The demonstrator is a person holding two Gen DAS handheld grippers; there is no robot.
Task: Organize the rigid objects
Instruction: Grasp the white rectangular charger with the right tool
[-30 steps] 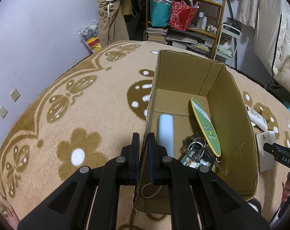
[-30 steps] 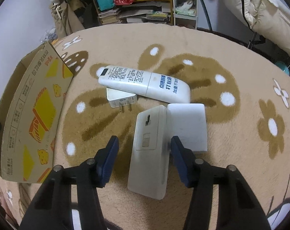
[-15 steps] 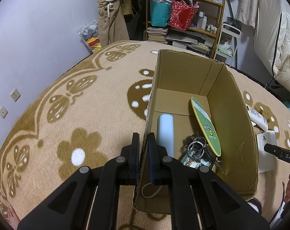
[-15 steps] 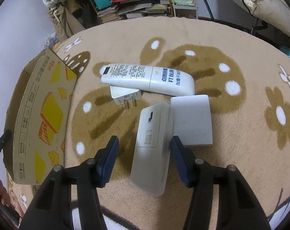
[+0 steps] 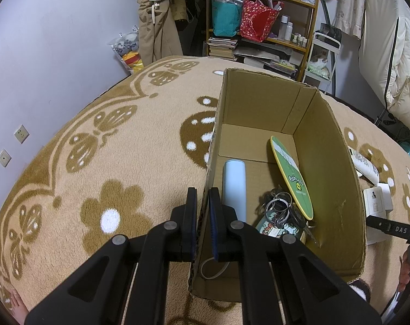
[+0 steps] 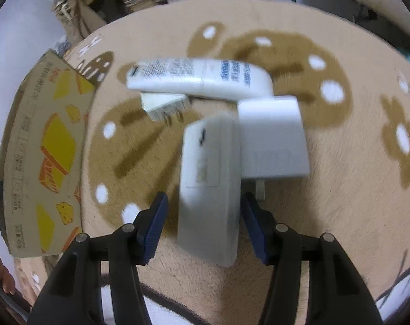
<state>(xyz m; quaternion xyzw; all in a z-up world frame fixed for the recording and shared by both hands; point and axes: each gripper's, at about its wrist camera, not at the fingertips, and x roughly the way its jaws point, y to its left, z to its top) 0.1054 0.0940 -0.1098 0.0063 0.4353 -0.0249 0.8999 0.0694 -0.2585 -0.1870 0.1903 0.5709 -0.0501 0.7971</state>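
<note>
The cardboard box (image 5: 338,205) anchors everything: the left gripper (image 5: 203,211) is clamped on its near wall, steadying it. Just outside the box, on the rug, the right gripper (image 6: 203,216) hangs with jaws apart astride a flat white remote (image 6: 209,178), not yet squeezing. Next, probably: close, lift, carry it into the box. Beyond it, a longer remote (image 6: 199,80) bears blue print, too blurred to read.
</note>
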